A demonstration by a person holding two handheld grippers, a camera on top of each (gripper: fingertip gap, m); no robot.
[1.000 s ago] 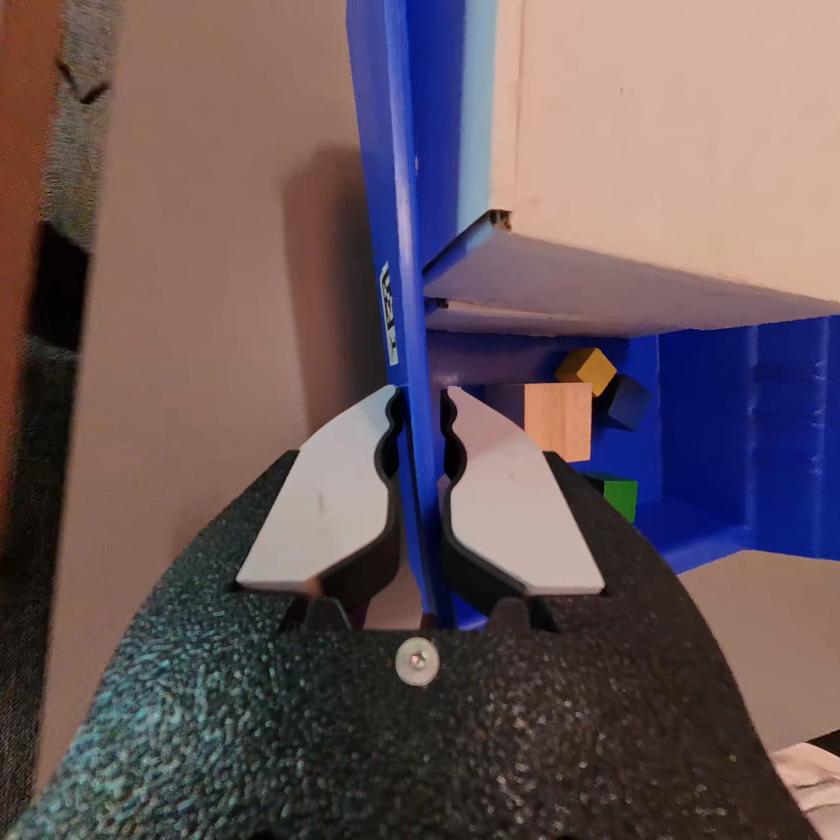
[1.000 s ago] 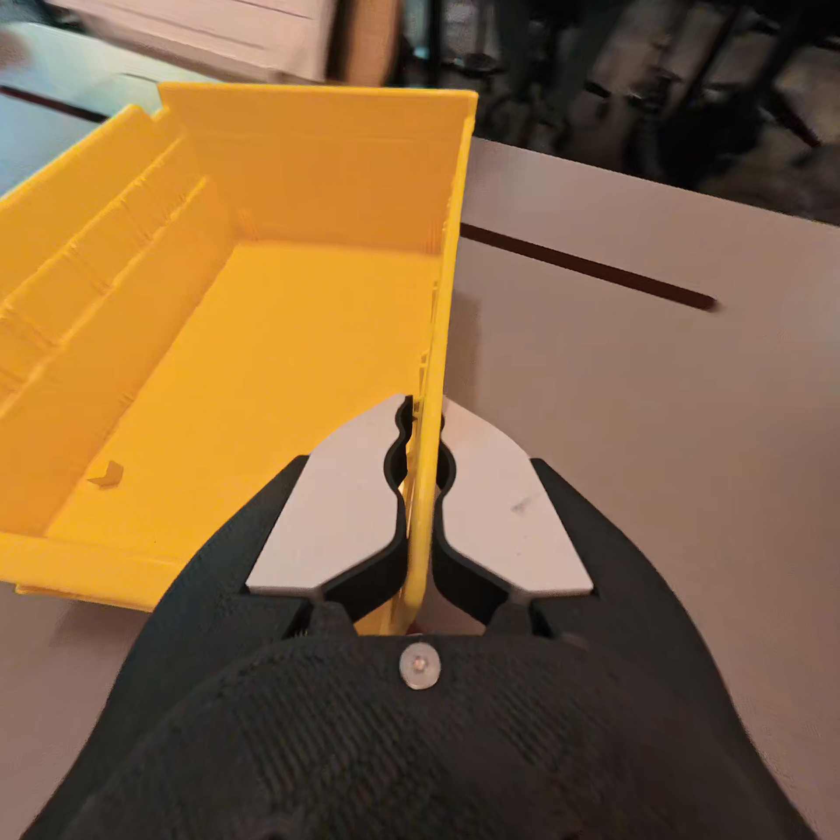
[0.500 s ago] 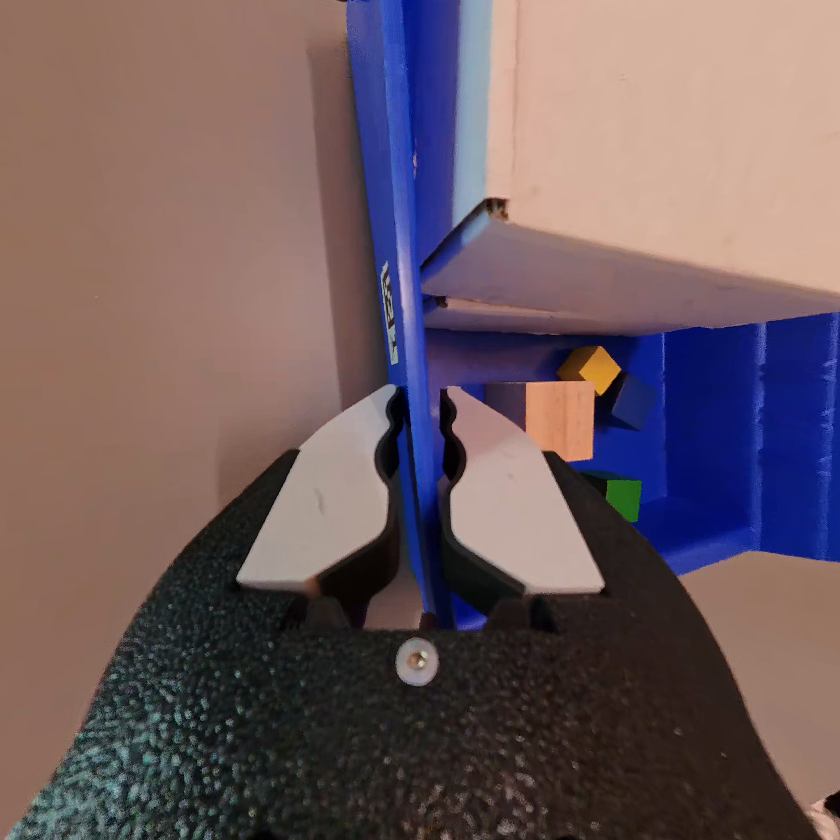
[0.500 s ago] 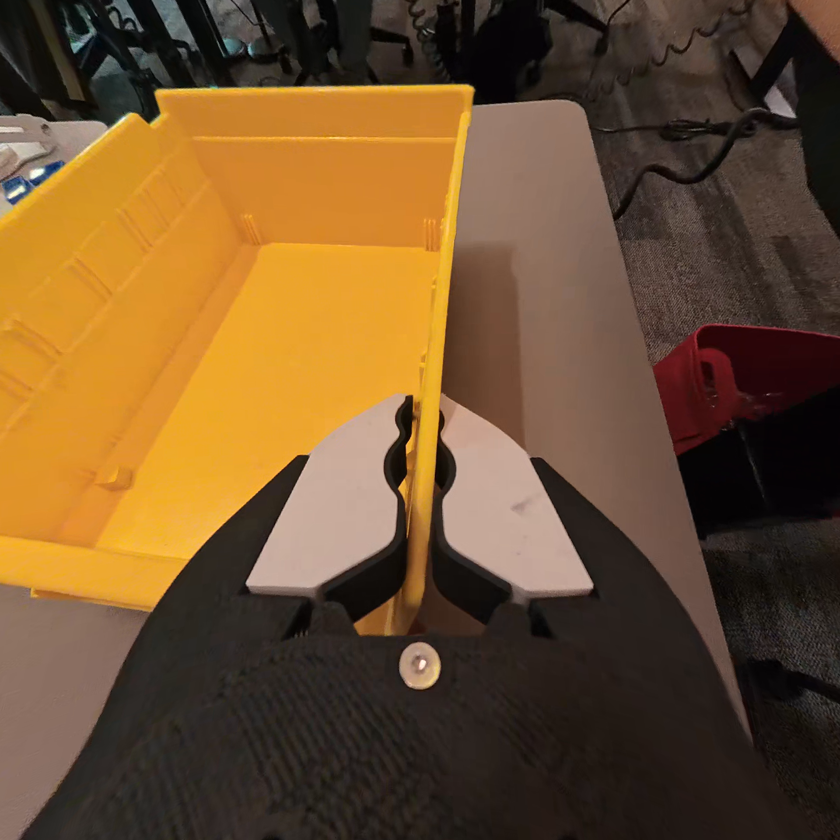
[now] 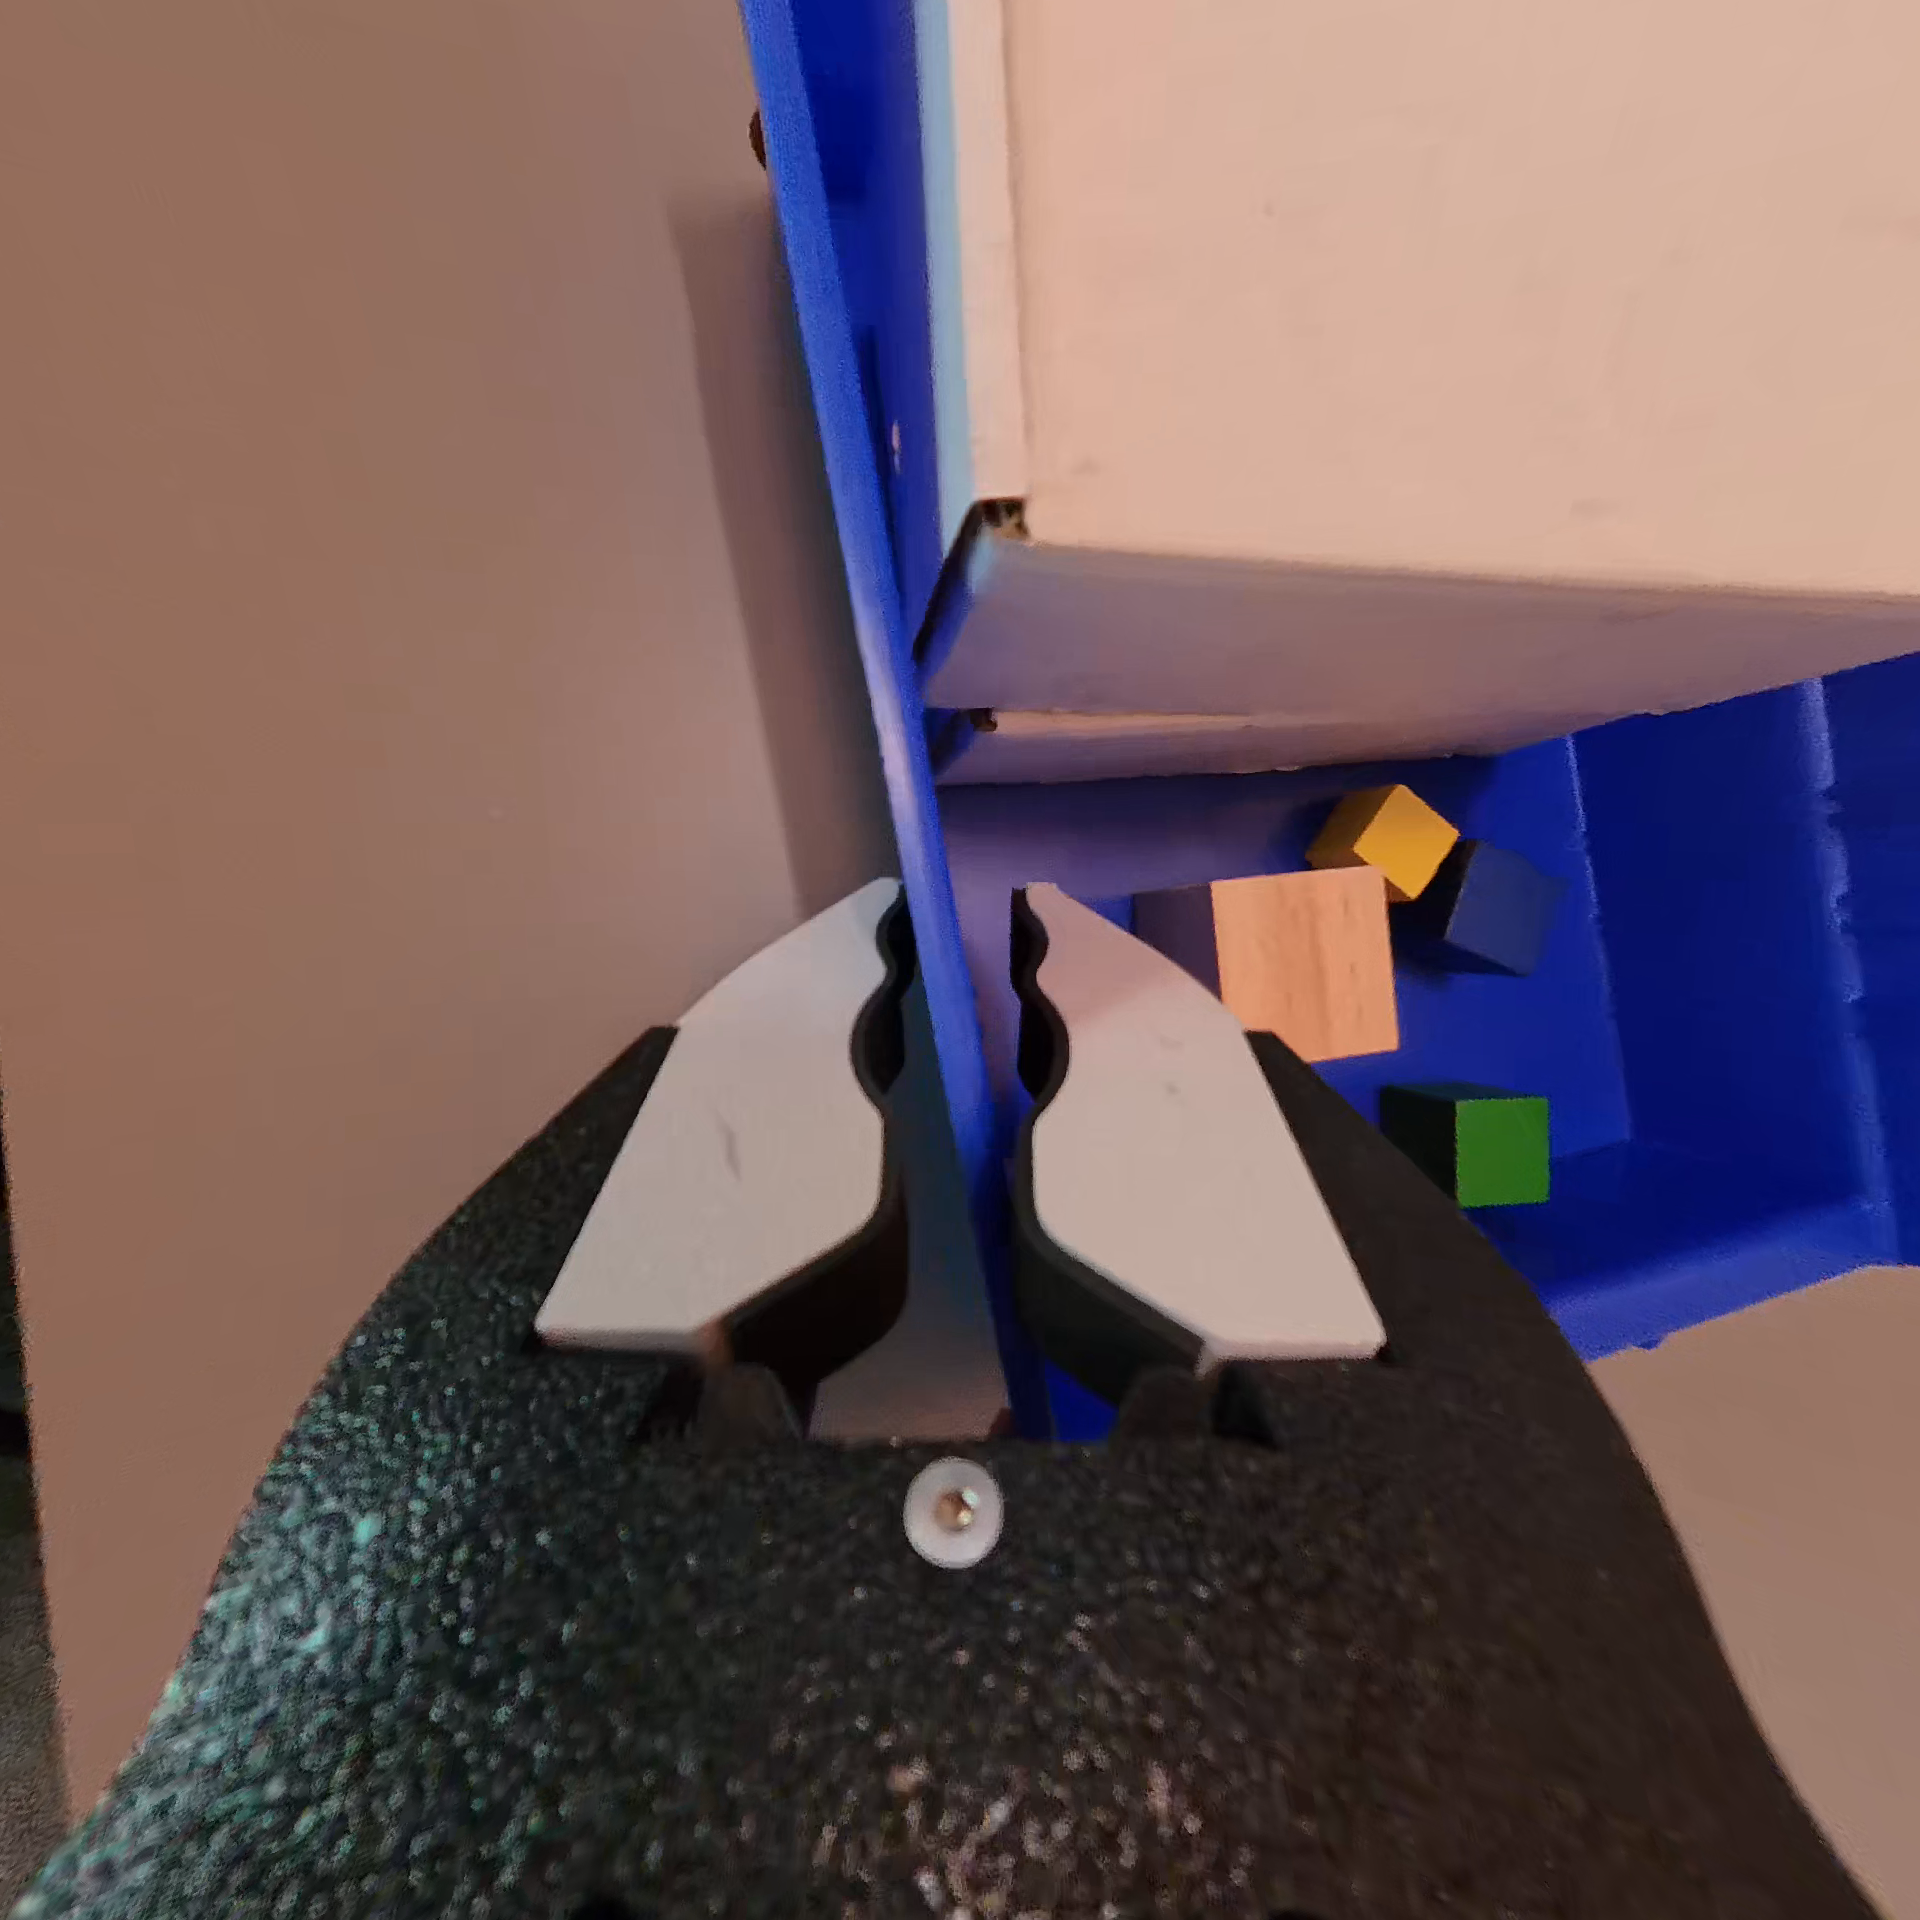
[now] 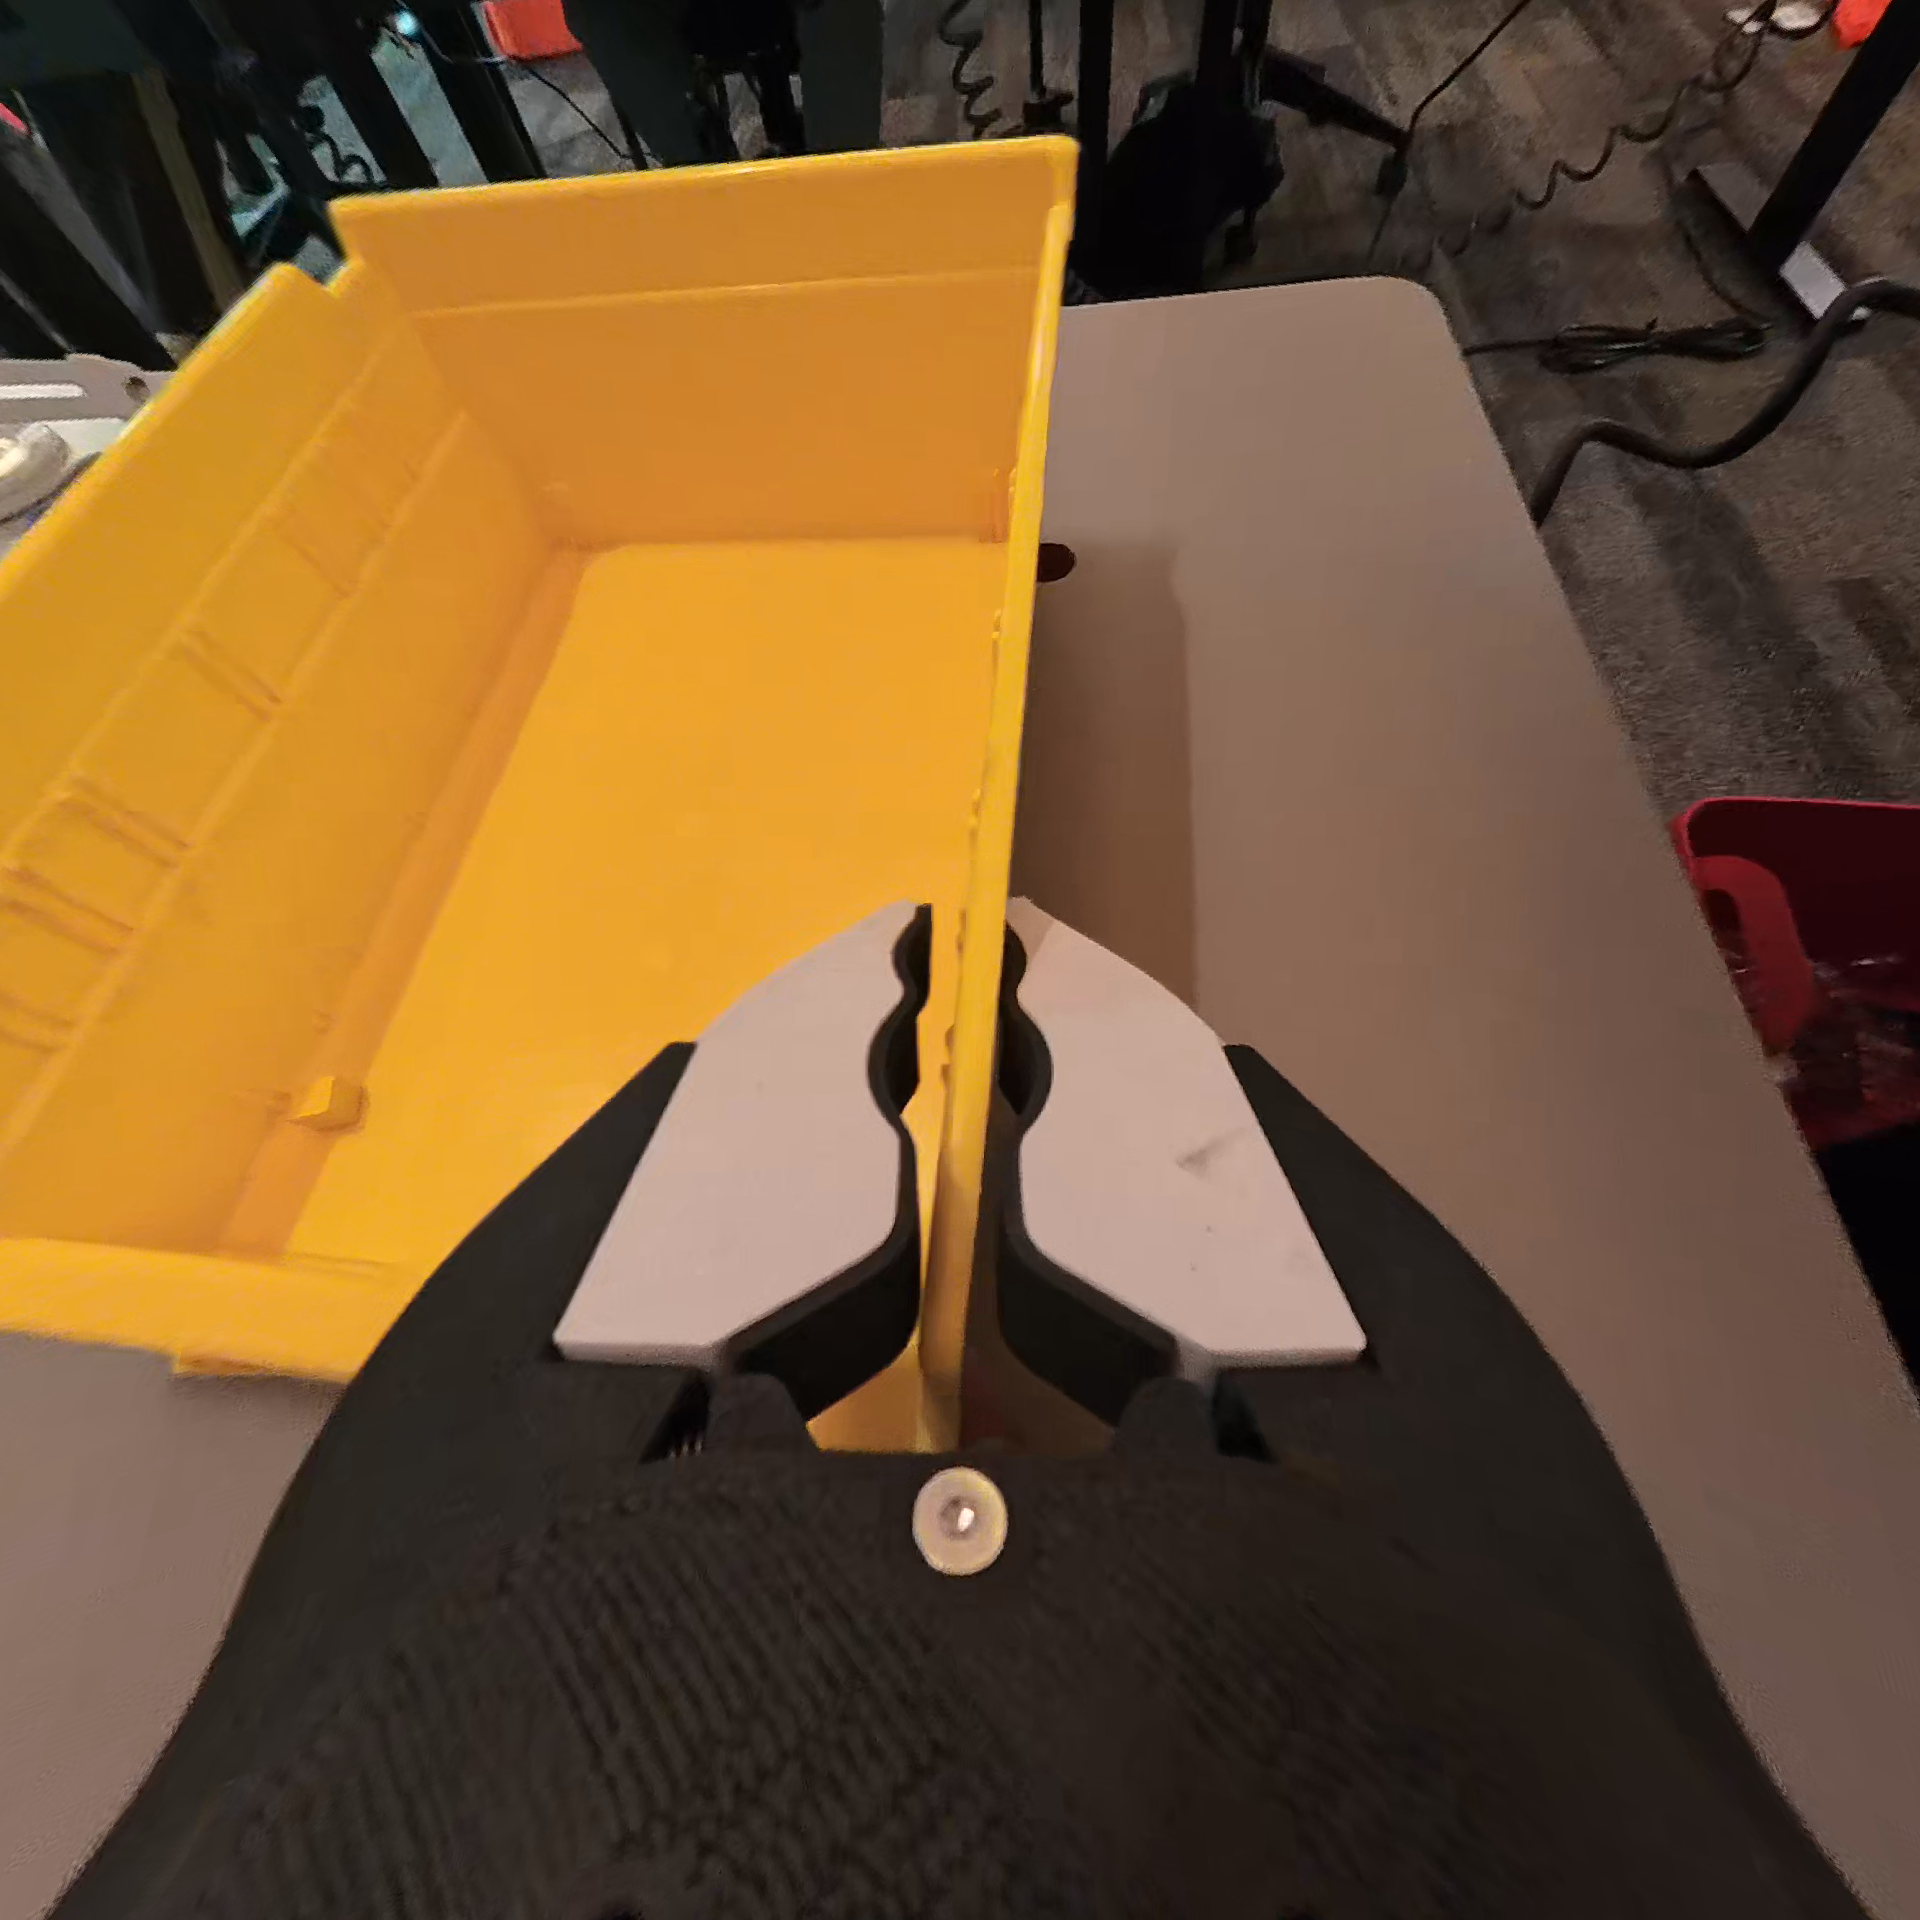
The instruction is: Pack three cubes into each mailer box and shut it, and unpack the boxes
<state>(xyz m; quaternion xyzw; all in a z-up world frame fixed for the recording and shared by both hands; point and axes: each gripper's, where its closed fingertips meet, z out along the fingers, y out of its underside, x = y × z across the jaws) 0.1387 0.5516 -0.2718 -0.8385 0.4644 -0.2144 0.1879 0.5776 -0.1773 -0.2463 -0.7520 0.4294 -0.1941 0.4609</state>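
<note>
Left wrist view. My left gripper (image 5: pixel 961 904) straddles the side wall of a blue bin (image 5: pixel 862 436). The jaws have a gap: the left finger touches the wall near its tip, the right finger stands clear of it, so the jaws are slightly apart and not clamping. Inside the bin, two white mailer boxes (image 5: pixel 1455 260) lie stacked against that wall, flaps shut, the upper one covering most of the view. Below them on the bin floor sit loose cubes: a large plain wooden cube (image 5: pixel 1304 961), a small yellow cube (image 5: pixel 1387 836) touching its upper corner, a dark blue cube (image 5: pixel 1501 906) just beside the yellow one, and a green cube (image 5: pixel 1496 1148) nearer me, apart from the rest. The bin rests on a beige table (image 5: pixel 364 623).

Right wrist view. My right gripper (image 6: pixel 966 909) is closed on the right side wall of a yellow bin (image 6: pixel 727 416); both pads press the thin wall between them. The bin's interior holds no boxes or cubes; only a small moulded tab shows on its floor. The bin sits on the table near its right edge. Beyond the edge, on the carpet, a red container (image 6: pixel 1808 935) and black cables (image 6: pixel 1662 416).
</note>
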